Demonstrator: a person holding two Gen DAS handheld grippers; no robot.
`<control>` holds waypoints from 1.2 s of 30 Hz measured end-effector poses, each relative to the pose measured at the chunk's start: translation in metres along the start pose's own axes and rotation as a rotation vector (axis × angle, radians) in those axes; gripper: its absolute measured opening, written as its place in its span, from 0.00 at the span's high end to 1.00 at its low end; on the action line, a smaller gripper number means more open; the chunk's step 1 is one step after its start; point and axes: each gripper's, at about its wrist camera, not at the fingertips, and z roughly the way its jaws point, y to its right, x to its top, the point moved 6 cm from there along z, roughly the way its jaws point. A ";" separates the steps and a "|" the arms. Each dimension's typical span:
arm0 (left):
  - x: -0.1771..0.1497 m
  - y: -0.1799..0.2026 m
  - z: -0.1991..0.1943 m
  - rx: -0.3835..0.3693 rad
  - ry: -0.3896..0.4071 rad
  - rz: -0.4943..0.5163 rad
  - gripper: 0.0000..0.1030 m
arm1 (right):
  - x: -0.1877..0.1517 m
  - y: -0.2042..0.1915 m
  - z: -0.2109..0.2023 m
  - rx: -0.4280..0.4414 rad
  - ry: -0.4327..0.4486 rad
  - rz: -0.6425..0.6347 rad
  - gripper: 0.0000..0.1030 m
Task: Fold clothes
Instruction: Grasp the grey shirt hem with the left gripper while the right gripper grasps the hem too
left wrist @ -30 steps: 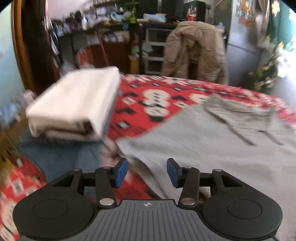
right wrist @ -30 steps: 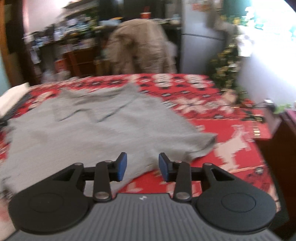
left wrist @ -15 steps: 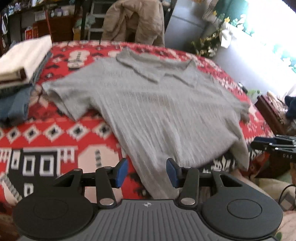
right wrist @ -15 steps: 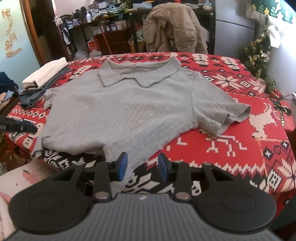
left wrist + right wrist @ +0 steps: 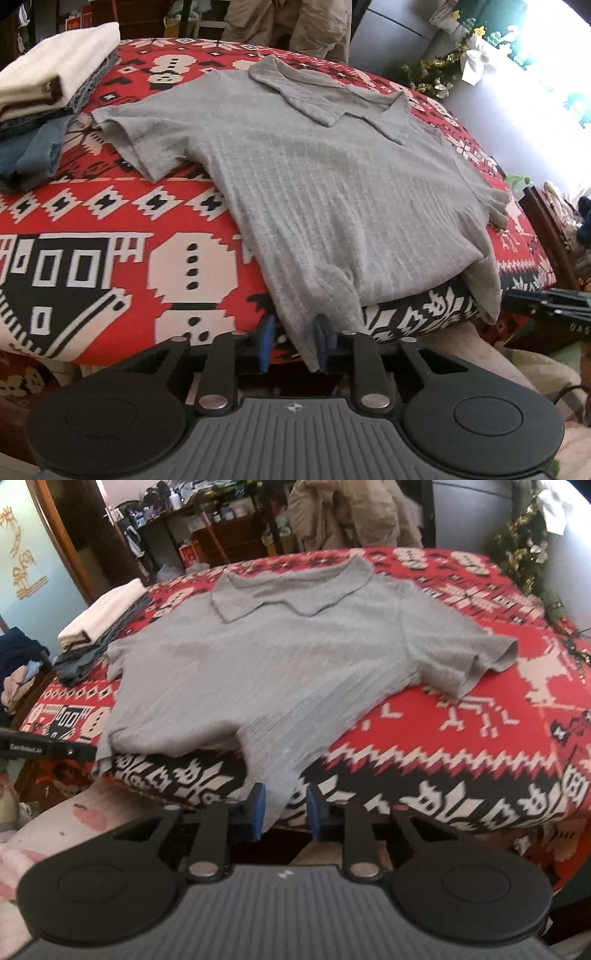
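A grey polo shirt (image 5: pixel 332 173) lies spread flat on the red patterned bedspread (image 5: pixel 110 206), collar at the far side, its hem hanging over the near edge. My left gripper (image 5: pixel 292 347) is open, its blue pads either side of the hem's left corner. My right gripper (image 5: pixel 283 810) is open with the hem's right corner (image 5: pixel 277 794) hanging between its pads. The shirt also shows in the right wrist view (image 5: pixel 288 653). The right gripper's body shows at the right edge of the left wrist view (image 5: pixel 550 306).
A stack of folded clothes (image 5: pixel 48 96), white on top of blue, sits at the bed's far left; it also shows in the right wrist view (image 5: pixel 99 624). A beige coat (image 5: pixel 347 513) hangs behind the bed. Dark wooden furniture (image 5: pixel 546 229) stands at the right.
Both grippers have swung down and back to the bed's near edge. The shirt's two hem corners now hang between their open pads.
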 end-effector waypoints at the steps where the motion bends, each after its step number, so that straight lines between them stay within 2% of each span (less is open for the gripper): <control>1: 0.001 0.002 0.001 0.001 0.001 0.003 0.75 | 0.000 -0.001 0.002 0.002 -0.006 0.003 0.72; 4: 0.003 0.006 0.003 0.013 0.008 0.023 0.75 | -0.002 -0.004 0.008 0.009 -0.023 0.011 0.68; 5: 0.003 0.007 0.003 0.016 0.012 0.032 0.79 | -0.002 -0.005 0.010 0.011 -0.029 0.013 0.68; 7: 0.003 0.009 0.003 0.023 0.020 0.048 0.96 | -0.003 -0.007 0.014 0.016 -0.041 0.019 0.77; 8: 0.004 0.010 0.003 0.027 0.023 0.057 0.97 | -0.003 -0.009 0.015 0.018 -0.044 0.013 0.94; 9: 0.004 0.010 0.000 0.025 0.031 0.061 0.97 | -0.003 -0.012 0.014 0.012 -0.040 -0.006 0.96; 12: 0.008 0.003 -0.018 0.034 0.065 0.065 0.98 | 0.003 -0.012 0.002 -0.043 0.002 -0.056 0.96; 15: 0.014 -0.008 -0.041 0.049 0.106 0.045 0.98 | 0.009 0.007 -0.019 -0.081 0.036 -0.012 0.96; 17: 0.019 -0.015 -0.057 0.052 0.131 0.033 0.98 | 0.014 0.021 -0.034 -0.076 0.048 0.031 0.96; 19: 0.024 -0.018 -0.072 0.023 0.154 0.005 0.98 | 0.019 0.030 -0.049 -0.071 0.062 0.059 0.96; 24: 0.037 -0.018 -0.092 -0.010 0.190 -0.015 0.98 | 0.033 0.044 -0.080 -0.058 0.097 0.078 0.96; 27: 0.037 -0.023 -0.082 -0.022 0.150 -0.026 0.98 | 0.039 0.051 -0.088 -0.038 0.103 0.104 0.96; 30: 0.027 -0.030 -0.054 -0.022 0.079 -0.045 0.98 | 0.033 0.057 -0.070 -0.046 0.046 0.115 0.96; 33: 0.023 -0.037 -0.035 0.028 0.085 -0.061 0.98 | 0.025 0.063 -0.048 -0.070 -0.010 0.122 0.96; 36: 0.021 -0.043 -0.019 0.069 0.096 -0.080 0.98 | 0.022 0.066 -0.032 -0.128 -0.003 0.119 0.96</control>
